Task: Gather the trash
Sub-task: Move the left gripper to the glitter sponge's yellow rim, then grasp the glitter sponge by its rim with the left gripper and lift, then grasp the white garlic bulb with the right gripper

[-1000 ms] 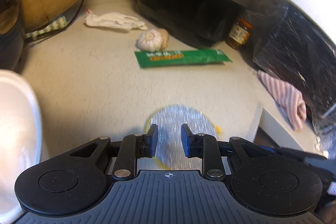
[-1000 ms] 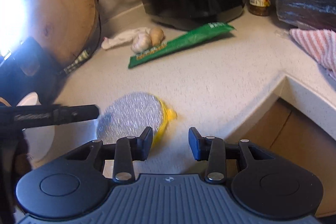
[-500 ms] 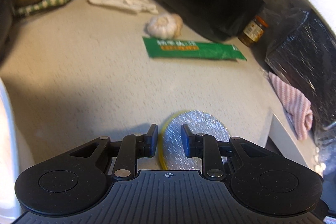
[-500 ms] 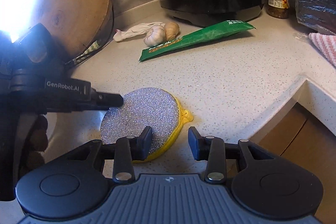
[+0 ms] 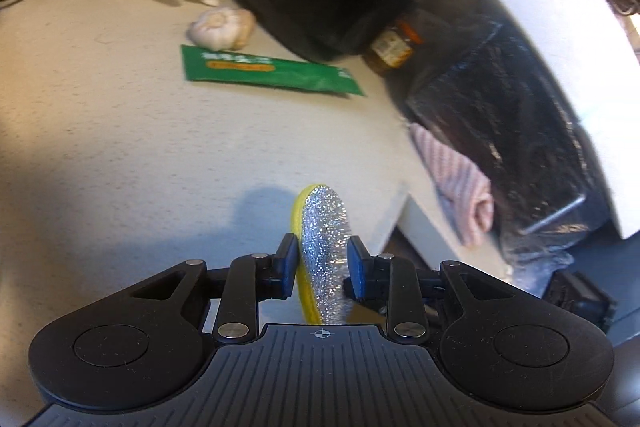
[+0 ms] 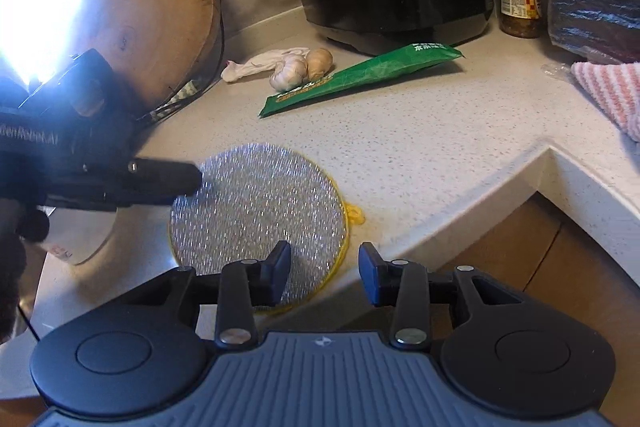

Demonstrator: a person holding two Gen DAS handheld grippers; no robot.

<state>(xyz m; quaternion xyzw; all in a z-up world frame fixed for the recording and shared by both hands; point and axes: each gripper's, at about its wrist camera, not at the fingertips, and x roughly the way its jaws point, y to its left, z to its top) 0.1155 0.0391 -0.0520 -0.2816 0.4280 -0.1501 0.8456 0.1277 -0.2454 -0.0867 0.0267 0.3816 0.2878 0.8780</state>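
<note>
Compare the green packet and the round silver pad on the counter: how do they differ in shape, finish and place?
The green packet is long and narrow; the silver pad is a round disc. The green packet looks smooth and printed; the silver pad glitters and has a yellow edge. The green packet lies far back by the garlic; the silver pad is near the counter's front edge. Both are thin.
</note>
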